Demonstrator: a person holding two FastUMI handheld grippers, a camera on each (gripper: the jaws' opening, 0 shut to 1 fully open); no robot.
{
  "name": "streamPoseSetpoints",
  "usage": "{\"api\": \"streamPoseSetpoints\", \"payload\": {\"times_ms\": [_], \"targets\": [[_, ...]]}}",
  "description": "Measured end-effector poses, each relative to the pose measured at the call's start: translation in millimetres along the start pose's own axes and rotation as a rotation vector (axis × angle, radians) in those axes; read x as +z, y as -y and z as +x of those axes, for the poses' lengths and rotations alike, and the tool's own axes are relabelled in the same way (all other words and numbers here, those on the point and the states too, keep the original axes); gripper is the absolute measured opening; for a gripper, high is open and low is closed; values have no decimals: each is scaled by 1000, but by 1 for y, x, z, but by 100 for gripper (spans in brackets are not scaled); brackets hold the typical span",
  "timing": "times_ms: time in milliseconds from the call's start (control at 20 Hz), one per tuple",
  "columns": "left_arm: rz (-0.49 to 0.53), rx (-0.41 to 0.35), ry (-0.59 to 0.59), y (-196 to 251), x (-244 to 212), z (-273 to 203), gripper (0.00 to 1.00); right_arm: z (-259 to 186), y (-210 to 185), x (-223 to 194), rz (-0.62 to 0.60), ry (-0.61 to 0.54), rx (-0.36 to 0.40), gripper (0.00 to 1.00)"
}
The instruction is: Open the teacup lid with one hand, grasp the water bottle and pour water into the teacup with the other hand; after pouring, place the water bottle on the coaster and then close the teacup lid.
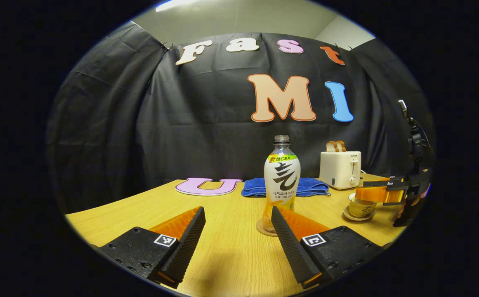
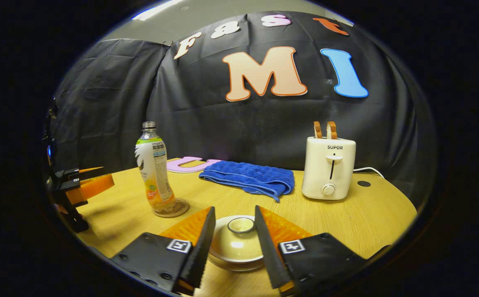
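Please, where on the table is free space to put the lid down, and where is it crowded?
Bare wood lies between the water bottle on its coaster and the teacup, in front of the blue towel. More lies right of the toaster, toward the table edge. The back row, towel and toaster, is crowded.

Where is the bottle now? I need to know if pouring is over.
The bottle stands upright on the coaster, left of the towel in the right gripper view, with the left tool open before it.
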State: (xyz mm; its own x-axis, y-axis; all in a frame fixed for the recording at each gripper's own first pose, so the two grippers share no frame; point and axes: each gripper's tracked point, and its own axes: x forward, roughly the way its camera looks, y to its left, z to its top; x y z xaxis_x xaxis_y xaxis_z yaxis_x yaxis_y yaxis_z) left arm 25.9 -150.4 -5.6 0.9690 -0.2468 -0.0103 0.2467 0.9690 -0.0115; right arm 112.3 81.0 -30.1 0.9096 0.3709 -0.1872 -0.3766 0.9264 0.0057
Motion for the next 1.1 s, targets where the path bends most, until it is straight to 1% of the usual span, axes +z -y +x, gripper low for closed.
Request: {"api": "streamPoseSetpoints", "payload": {"times_ms": [50,100,150,200,250,300,350,450,600,650,700,750,800,850,900,950,1000,1050,1100], "targets": [[0,0,0,0,0,0,94,-2,1,1,-3,3,-4,80],[0,0,0,0,0,-1,94,-4,-1,0,1,6,-2,80],[0,0,0,0,0,0,94,-7,-1,1,7,11,-3,88],[0,0,0,0,0,0,94,-10,0,1,12,17,-7,80],[0,0,1,0,0,0,94,-16,2,2,14,25,-11,87],[1,0,1,0,0,0,94,-21,2,3,14,35,-14,84],[1,0,0,0,1,-1,94,-27,3,5,12,50,-23,88],[3,0,-3,0,0,-1,94,-40,5,9,16,88,-38,88],[4,0,-5,-1,0,-2,94,-62,12,22,14,185,-71,88],[4,0,-5,-1,0,-1,94,-67,15,16,15,164,-81,92],[4,1,-6,-1,1,-1,94,-73,16,16,16,174,-85,92],[4,0,-6,-1,1,-1,94,-78,20,15,16,177,-102,88],[4,0,-6,-1,1,-2,94,-84,26,15,17,176,-124,92],[4,1,-6,-1,1,-1,94,-88,33,16,18,179,-148,88],[4,1,-7,-1,1,-2,94,-92,40,14,19,177,-181,92],[4,1,-7,-1,1,-2,94,-97,49,14,21,181,-222,88],[4,1,-7,-1,1,-2,94,-101,56,14,22,183,-259,88],[4,1,-7,-1,1,-2,94,-105,65,14,25,182,-299,85],[4,1,-8,-1,1,-3,94,-109,73,14,26,185,-339,88]]}}
